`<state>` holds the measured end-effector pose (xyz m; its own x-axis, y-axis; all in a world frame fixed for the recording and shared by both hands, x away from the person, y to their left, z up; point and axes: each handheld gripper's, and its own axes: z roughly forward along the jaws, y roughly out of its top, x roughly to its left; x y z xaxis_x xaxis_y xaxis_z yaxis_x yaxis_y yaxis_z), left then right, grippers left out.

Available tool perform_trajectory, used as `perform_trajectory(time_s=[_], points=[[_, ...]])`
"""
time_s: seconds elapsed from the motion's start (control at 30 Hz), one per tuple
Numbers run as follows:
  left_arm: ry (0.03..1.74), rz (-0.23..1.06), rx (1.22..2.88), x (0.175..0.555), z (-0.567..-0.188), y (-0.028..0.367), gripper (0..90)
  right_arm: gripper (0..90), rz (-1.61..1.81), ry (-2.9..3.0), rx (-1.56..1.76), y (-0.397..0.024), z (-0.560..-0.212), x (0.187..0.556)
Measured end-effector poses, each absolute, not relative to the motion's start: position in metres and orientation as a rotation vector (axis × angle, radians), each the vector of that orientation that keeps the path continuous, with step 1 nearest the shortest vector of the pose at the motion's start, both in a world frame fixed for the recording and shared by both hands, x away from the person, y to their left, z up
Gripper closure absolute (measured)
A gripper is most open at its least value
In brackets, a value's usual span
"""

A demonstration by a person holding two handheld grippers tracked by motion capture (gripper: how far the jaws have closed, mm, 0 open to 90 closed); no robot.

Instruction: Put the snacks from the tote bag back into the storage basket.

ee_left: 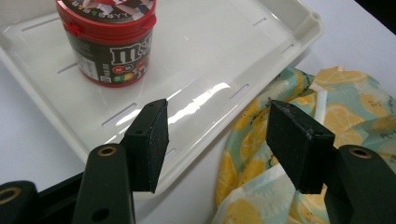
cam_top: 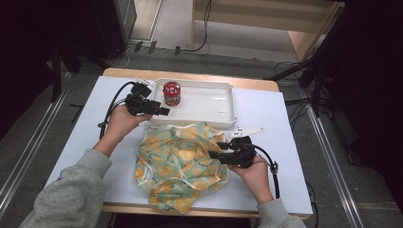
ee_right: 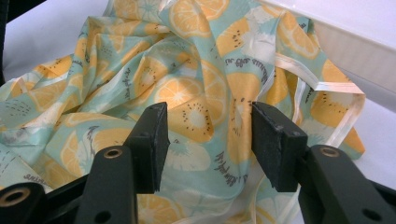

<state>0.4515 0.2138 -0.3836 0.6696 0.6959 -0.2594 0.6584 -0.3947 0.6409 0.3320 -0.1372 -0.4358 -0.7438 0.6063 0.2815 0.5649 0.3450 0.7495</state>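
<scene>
Cloth point(cam_top: 180, 164) crumpled on worktop point(cam_top: 266, 190), not yet lifted | right claw point(cam_top: 215, 154) spread at its right edge, pinching nothing | left claw point(cam_top: 164, 112) spread and empty, just past cloth at tray point(cam_top: 209, 116) rim | candy jar point(cam_top: 171, 93) already upright in tray

Readable text: jar point(ee_left: 110, 44) with red lid, standing in the white tray point(ee_left: 261, 51) near its far-left corner, has the "m&m's" logo in white letters on its dark wrap, partly cut off by the curve; small print on the white side label and the lid lettering is too small or cropped to read. Lemon-print cloth point(ee_right: 196, 107) on the surface carries small dark script lines, upside down and creased, illegible.
</scene>
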Motion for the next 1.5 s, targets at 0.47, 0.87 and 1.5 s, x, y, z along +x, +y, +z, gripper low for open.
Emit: perform_trajectory(time_s=[0.47, 0.87, 1.5], points=[[1.007, 0.049, 2.149, 0.426, -0.383, 0.211, 38.8, 48.9, 1.387, 2.533, 1.105, -0.138, -0.435, 0.333], [0.978, 0.043, 2.149, 0.401, -0.389, 0.214, 37.6, 48.6, 1.388, 2.53, 1.106, -0.138, -0.435, 0.333], [0.953, 0.042, 2.133, 0.362, -0.393, 0.233, 36.0, 48.3, 1.398, 2.521, 1.115, -0.141, -0.433, 0.335]])
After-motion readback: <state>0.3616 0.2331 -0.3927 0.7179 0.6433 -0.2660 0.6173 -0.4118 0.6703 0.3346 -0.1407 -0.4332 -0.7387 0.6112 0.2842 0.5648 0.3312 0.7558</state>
